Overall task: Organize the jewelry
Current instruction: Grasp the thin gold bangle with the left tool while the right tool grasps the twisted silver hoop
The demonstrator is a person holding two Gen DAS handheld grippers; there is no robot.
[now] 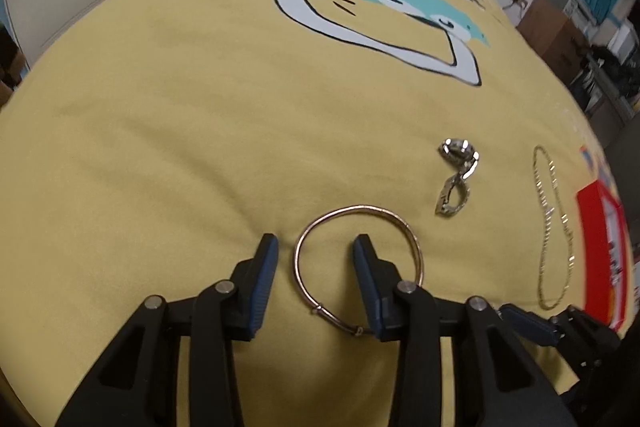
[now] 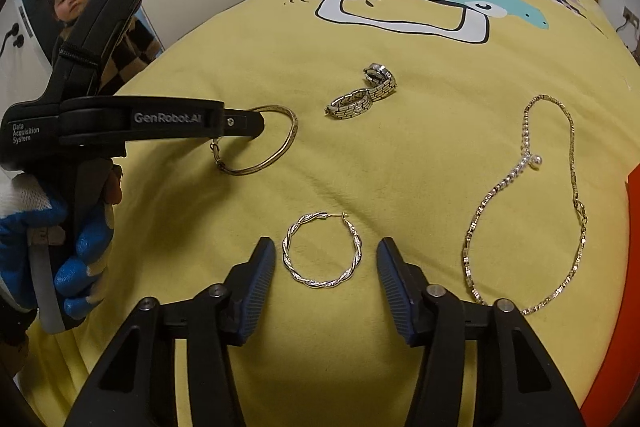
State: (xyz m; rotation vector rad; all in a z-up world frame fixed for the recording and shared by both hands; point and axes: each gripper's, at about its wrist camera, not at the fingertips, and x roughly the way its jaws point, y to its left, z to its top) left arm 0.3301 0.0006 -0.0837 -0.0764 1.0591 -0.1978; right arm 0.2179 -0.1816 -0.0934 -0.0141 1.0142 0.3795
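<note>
1. Left gripper (image 1: 314, 247): jaws parted, straddling near-left rim of thin copper-toned wire bangle (image 1: 357, 267) on yellow printed bedspread (image 1: 160, 147); contact apparently none.
2. Right gripper (image 2: 326, 253): jaws parted around twisted silver hoop earring (image 2: 322, 251), untouched.

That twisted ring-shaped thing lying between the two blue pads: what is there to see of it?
It is a hoop earring, made of silvery strands twisted together like rope into one thin round ring. At its top a fine straight wire crosses the gap as a clasp. It looks like shiny metal. It lies flat on the yellow bedspread, between the open pads of the right gripper, with a gap on each side; nothing but the cloth touches it. No other jewelry overlaps it.
</note>
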